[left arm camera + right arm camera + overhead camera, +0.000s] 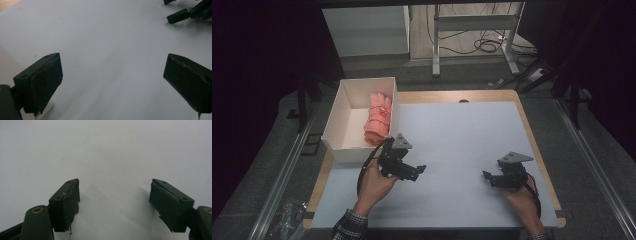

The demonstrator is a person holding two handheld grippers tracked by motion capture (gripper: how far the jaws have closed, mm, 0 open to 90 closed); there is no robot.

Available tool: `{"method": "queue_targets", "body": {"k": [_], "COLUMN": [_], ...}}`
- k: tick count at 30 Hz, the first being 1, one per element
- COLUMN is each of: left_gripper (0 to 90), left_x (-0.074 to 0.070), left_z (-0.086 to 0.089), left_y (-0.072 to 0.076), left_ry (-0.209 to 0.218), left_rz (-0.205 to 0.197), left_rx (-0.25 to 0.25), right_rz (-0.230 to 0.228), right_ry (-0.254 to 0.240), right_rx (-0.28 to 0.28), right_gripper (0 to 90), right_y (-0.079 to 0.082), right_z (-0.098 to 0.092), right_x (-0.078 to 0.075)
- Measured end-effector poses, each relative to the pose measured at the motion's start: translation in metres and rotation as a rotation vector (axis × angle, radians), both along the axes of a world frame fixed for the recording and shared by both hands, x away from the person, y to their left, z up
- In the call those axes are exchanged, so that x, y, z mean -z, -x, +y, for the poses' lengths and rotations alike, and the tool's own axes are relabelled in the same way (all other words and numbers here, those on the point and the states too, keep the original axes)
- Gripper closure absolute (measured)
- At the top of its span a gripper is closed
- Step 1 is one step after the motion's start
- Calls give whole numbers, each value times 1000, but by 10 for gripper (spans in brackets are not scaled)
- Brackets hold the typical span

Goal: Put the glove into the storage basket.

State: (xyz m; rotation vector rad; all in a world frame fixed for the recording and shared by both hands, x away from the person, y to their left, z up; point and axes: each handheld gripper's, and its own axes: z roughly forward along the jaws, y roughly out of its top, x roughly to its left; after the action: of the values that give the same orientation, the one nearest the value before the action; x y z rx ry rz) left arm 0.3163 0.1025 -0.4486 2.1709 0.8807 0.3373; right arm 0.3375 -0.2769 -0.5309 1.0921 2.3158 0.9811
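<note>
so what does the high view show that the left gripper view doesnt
High view alone: the white box at the table's left edge, with pink gloves inside, and both hands holding their grippers. Left gripper view alone: a close look between the left gripper's wide-apart jaws, nothing held. Both: the pale mat and the right gripper, also open.

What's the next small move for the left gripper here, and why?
Probably swing the left gripper back toward the white box and over the pink rolled cloth. Its jaws stand wide open with nothing between them, over bare mat in the left gripper view. The cloth lies inside the box against its right wall, nearest that gripper. The right gripper is also open and farther away.
</note>
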Motion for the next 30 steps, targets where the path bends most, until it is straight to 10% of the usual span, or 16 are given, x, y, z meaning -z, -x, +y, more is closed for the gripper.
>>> {"method": "queue_targets", "body": {"k": [30], "left_gripper": [26], "left_x": [57], "left_z": [-22], "left_y": [-18], "left_ry": [27], "left_rz": [18], "left_rx": [22], "right_rz": [1], "right_ry": [-2], "right_rx": [2], "right_gripper": [244], "right_y": [0], "right_z": [0], "right_x": [0]}}
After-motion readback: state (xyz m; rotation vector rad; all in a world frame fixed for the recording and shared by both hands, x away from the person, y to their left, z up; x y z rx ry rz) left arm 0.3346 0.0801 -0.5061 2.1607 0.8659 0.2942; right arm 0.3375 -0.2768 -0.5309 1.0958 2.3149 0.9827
